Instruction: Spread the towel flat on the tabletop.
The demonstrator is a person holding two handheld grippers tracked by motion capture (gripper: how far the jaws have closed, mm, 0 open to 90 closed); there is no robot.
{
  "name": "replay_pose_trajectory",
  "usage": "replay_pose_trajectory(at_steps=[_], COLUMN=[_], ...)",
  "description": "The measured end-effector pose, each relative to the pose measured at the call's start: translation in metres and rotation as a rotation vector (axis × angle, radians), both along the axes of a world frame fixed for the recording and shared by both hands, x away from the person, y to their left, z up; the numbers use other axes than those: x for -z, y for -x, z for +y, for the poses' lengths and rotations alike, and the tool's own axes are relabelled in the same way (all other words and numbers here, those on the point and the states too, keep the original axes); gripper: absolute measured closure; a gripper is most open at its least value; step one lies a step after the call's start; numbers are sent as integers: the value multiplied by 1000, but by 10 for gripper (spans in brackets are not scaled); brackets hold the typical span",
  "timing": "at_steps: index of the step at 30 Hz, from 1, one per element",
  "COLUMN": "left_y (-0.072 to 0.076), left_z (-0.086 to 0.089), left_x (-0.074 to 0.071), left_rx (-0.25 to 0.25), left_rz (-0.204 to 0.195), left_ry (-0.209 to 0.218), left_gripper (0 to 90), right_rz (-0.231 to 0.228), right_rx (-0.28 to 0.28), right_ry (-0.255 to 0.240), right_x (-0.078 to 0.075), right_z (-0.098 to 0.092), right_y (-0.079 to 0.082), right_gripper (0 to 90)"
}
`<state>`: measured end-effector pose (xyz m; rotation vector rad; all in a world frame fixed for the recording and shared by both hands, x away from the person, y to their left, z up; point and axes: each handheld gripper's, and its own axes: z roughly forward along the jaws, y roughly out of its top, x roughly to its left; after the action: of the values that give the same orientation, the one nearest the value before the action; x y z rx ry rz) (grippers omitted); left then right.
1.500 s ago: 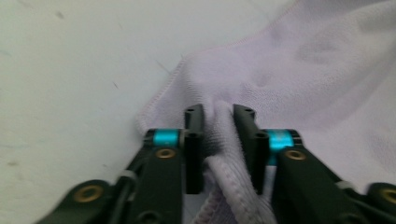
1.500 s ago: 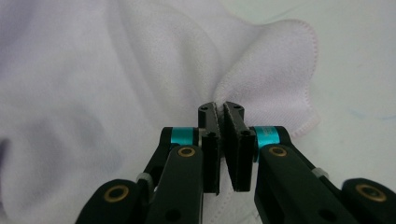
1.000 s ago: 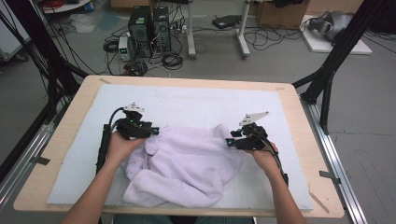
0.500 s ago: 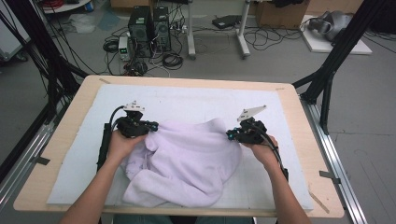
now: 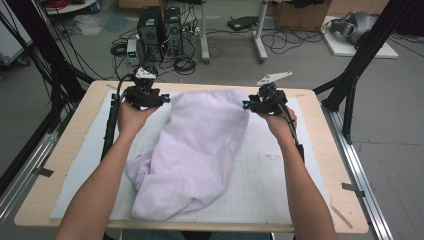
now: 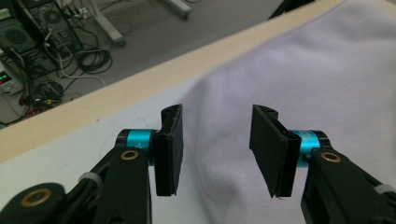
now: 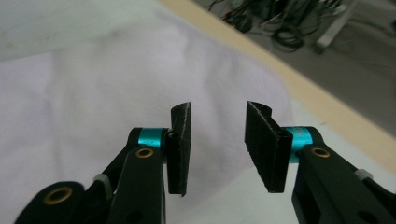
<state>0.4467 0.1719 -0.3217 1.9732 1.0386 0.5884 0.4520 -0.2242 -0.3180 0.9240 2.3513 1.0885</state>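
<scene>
A pale lilac towel [image 5: 200, 145] lies on the white mat [image 5: 285, 175], its far edge spread flat near the table's back and its near part bunched toward the front left. My left gripper [image 5: 162, 98] hovers at the towel's far left corner. Its jaws have just been opening and nothing is between them [image 6: 217, 114]; the towel [image 6: 303, 70] lies below. My right gripper [image 5: 246, 105] hovers at the far right corner. Its jaws have also just been opening and hold nothing [image 7: 218, 109], with the towel [image 7: 116, 84] beneath them.
The wooden table edge [image 5: 65, 165] frames the mat. Black frame posts [image 5: 360, 65] stand at both back corners. Computer towers [image 5: 160, 25] and cables sit on the floor beyond the far edge. Bare mat shows right of the towel.
Both hands rose and moved toward the far edge, pulling the towel's far edge out flat. The jaws, closed on the cloth half a second ago, now stand apart above it.
</scene>
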Motion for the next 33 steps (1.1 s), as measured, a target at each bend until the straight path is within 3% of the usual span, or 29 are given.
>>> replay_pose_trajectory(at_steps=[3,6,9,10,12,13,14,16,17,22,24,26,27,28,29,33], left_y=[13,30,54,54,75,75,83,98,105,135,148,155,161,161,162,160], left_z=[6,12,17,17,17,17,16,15,14,12,11,10,10,10,9,3], left_x=[18,33,44,44,47,47,49,52,54,61,66,71,79,79,85,103], left_rx=[18,44,88,88,134,134,148,179,190,261,293,315,365,365,390,410], left_rz=[31,50,62,62,60,60,56,62,65,66,69,83,103,103,121,172], left_ry=[31,37,46,46,41,41,45,34,35,37,19,22,-2,-2,-22,-93], left_gripper=[521,507,484,474,459,454,448,437,407,390,389,391,456,512,561,632], right_rz=[51,95,105,105,108,108,107,100,102,97,105,104,106,106,129,143], right_rx=[-37,-77,-115,-115,-160,-160,-190,-203,-233,-289,-334,-344,-355,-355,-367,-375], right_ry=[10,-25,-53,-53,-77,-77,-77,-83,-108,-115,-98,-97,-99,-99,-84,-43], right_x=[20,40,50,50,57,57,61,63,67,74,81,83,90,90,99,110], right_z=[4,4,4,4,6,6,9,10,13,20,27,28,31,31,36,45], right_y=[9,28,46,46,69,69,84,92,107,131,151,154,161,161,164,164], right_gripper=[561,543,533,533,518,518,507,503,499,482,473,470,468,468,467,470])
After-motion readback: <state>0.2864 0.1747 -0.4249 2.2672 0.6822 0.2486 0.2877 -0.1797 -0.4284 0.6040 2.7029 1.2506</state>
